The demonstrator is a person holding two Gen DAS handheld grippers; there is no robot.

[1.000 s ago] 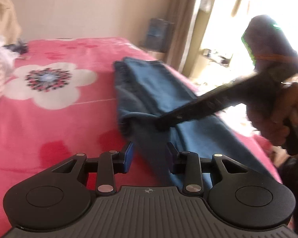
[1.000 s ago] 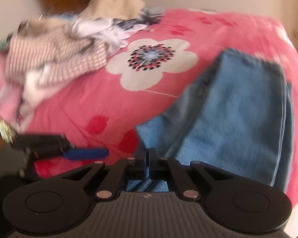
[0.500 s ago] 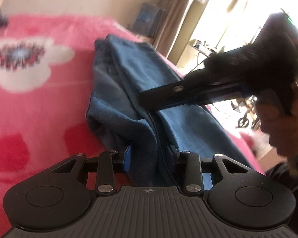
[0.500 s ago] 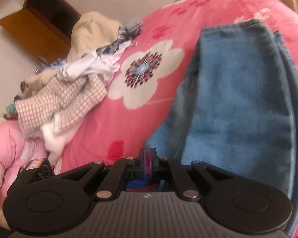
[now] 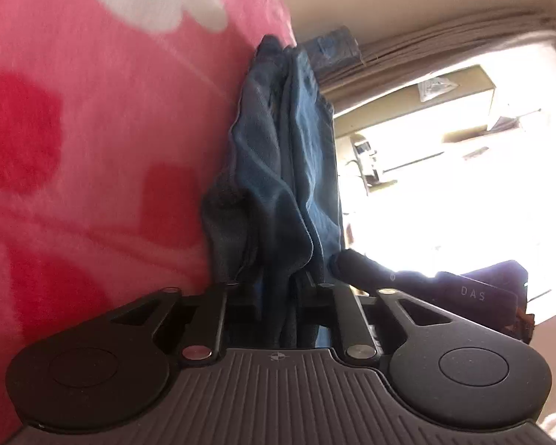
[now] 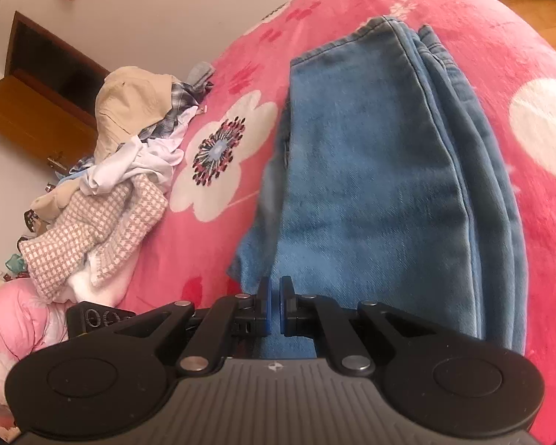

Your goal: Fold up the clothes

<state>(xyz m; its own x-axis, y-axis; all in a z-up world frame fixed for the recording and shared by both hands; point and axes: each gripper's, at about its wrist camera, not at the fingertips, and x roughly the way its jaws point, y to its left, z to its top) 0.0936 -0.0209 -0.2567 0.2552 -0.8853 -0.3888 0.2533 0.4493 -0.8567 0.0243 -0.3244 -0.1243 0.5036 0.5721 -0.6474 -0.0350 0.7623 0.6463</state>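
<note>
While the messy pile of clothes point(image 6: 107, 181) waits on the left side of the pink blanket point(image 6: 482, 37), we hold the blue jeans point(image 6: 370, 170) near their close end with both tools. The jeans lie long on the bed, with their layers stacked one on another. Our left gripper point(image 5: 274, 296) has a thick bunch of jeans between its fingers, squeezed tight. Our right gripper point(image 6: 275, 311) is pinched almost closed on the cloth edge beside it. To fold well, we think both tools should move together at the same height, keep the edge flat and straight, and lay it down even with the far end.
</note>
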